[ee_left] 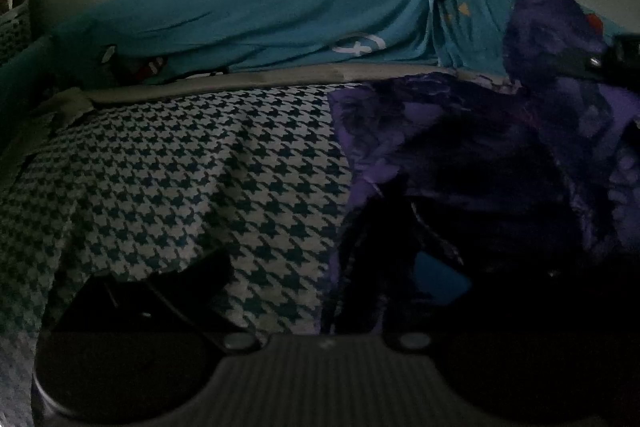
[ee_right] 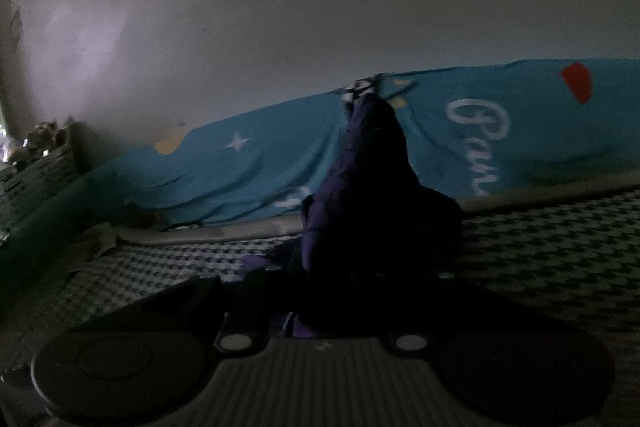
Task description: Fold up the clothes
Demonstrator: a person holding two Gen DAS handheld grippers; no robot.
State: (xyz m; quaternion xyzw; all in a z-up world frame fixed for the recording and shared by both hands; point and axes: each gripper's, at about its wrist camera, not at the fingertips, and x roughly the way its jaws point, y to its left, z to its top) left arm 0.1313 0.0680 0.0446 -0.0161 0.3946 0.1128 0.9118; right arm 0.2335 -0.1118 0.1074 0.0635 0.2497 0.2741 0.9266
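My right gripper (ee_right: pixel 320 291) was clamped on the purple garment (ee_right: pixel 372 187); my left gripper (ee_left: pixel 320 267) stood apart, one finger under its edge.

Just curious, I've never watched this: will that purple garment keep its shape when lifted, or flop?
Probably flop: the purple garment hangs from a peak in soft folds. It looks thin and light, crumpling on the houndstooth cover. Its slight sheen hints it may slip from the tongs.
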